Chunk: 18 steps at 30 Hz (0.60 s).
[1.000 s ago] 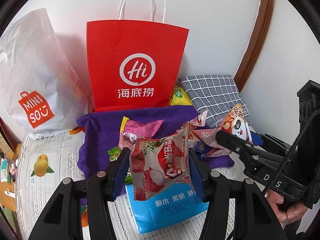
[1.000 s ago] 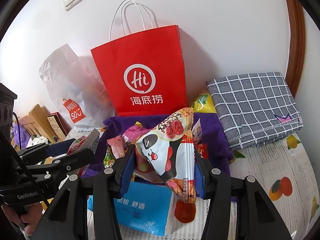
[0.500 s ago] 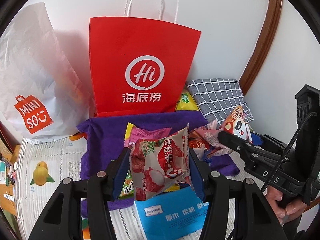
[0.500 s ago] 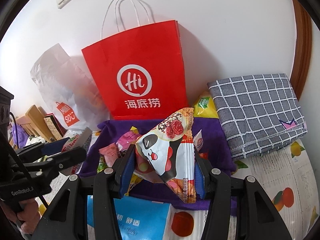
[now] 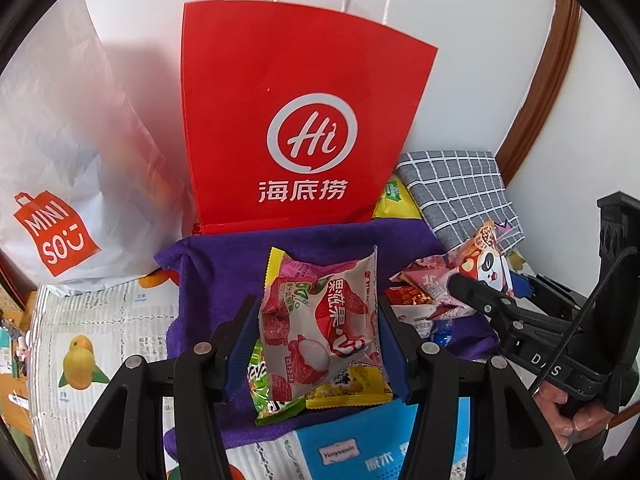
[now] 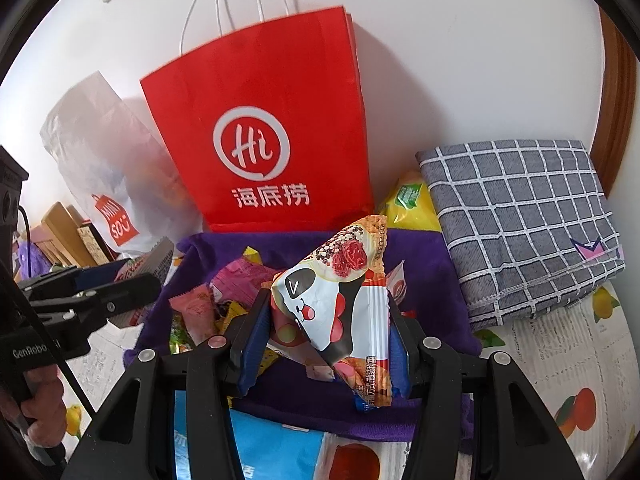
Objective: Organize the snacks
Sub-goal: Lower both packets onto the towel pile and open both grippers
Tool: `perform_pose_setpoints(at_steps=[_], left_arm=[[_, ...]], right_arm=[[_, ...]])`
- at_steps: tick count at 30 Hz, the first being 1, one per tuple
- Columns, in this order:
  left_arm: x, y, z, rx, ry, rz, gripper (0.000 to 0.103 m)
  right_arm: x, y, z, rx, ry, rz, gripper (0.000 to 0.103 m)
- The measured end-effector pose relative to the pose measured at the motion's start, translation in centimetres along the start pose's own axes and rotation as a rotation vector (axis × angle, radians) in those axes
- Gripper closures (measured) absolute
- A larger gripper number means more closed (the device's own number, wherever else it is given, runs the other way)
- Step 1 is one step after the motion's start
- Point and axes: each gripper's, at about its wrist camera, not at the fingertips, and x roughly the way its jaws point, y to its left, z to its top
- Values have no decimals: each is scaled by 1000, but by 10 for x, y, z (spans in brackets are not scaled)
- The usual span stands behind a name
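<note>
Snacks (image 6: 224, 300) lie heaped on a purple cloth (image 6: 432, 280) before the red bag (image 6: 260, 128). Left gripper (image 5: 318, 334) fingers clamp a lychee packet (image 5: 320, 320); right gripper (image 6: 326, 328) fingers clamp a panda packet (image 6: 332, 300).

Both grippers, left gripper (image 5: 318, 340) and right gripper (image 6: 326, 344), are showing matte black frames, silver screws and blue finger pads (image 5: 240, 344). Black cables are running beside the handles, which are bearing white lettering. Bare-skinned hands (image 5: 568, 416) are showing at the handles.
</note>
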Motion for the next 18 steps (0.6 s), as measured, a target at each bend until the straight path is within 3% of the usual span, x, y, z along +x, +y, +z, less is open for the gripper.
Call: perform_pose_setpoints(at_steps=[18], left_arm=[[38, 14, 3, -33, 79, -11, 49]], right_arm=[[20, 9, 0, -69, 25, 28, 52]])
